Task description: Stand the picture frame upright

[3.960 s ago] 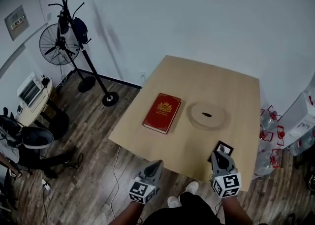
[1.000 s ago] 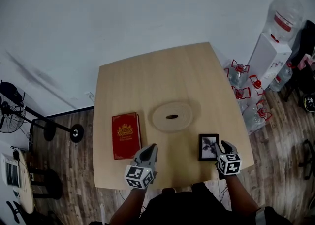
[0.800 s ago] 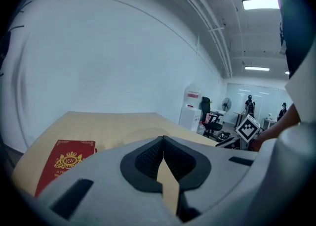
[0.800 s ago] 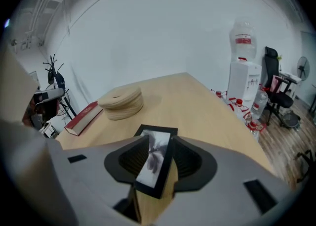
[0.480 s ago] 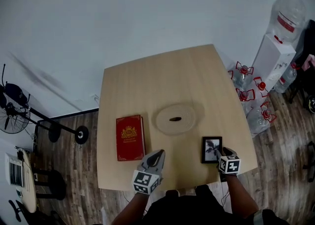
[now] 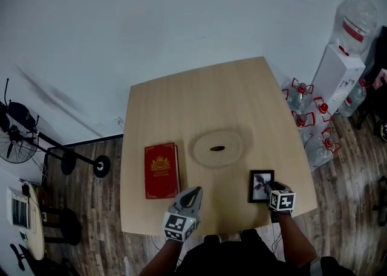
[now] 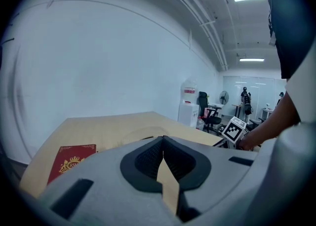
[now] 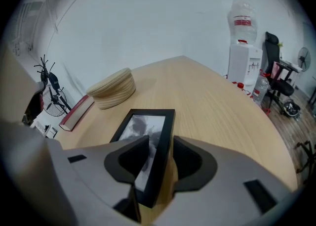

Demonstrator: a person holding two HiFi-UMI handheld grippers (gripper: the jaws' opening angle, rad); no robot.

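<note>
Jaws of the right gripper (image 6: 268, 188) stand spread, having just been opening, and straddle the right rail of the frame (image 8: 144, 132) without pinching it. That frame lies flat, glass up, near the front right corner of the table (image 6: 181, 102). Over the table's front edge hangs the left gripper (image 6: 195, 192), jaws pressed together with nothing between them. Just beyond it lies a red book (image 6: 161, 170), and a woven disc (image 6: 217, 148) sits between book and frame, farther back.
</note>
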